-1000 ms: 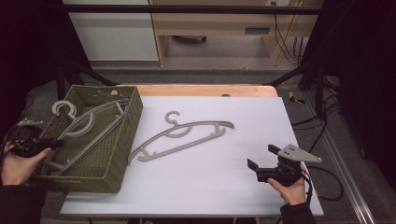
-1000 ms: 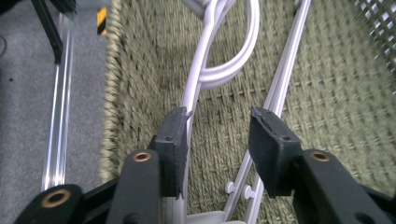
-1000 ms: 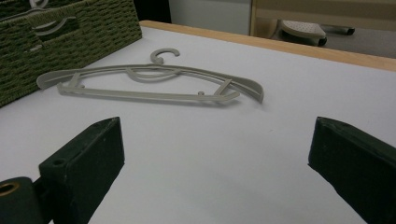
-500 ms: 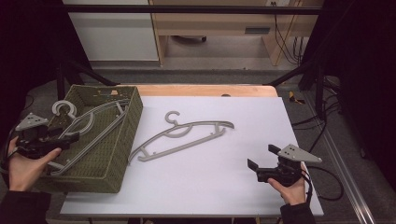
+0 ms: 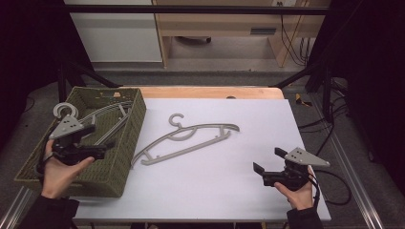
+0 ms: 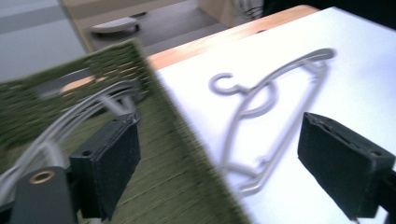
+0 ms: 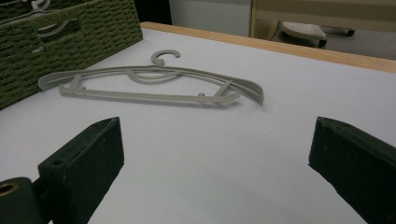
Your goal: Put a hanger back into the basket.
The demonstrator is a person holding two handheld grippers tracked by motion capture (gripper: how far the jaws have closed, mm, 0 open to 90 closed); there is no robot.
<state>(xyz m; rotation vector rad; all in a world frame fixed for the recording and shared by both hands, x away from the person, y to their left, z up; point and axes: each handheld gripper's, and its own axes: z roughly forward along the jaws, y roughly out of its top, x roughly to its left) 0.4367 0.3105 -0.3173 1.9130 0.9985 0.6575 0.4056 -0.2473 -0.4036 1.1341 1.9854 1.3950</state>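
From here I see the white table [image 5: 215, 181] against a dim room, its far wooden edge partly shadowed. The green basket [image 5: 122, 143] overhangs the table's left edge, its near-left corner lost in darkness; the hangers inside [image 5: 107, 121] overlap and I can't count them. One grey hanger [image 5: 191, 138] lies flat mid-table, just right of the basket. My left gripper [image 5: 102, 151] hovers over the basket, its view blurred, jaws just opened wide, empty. My right gripper [image 5: 265, 167] sits near the front-right corner, open, empty.
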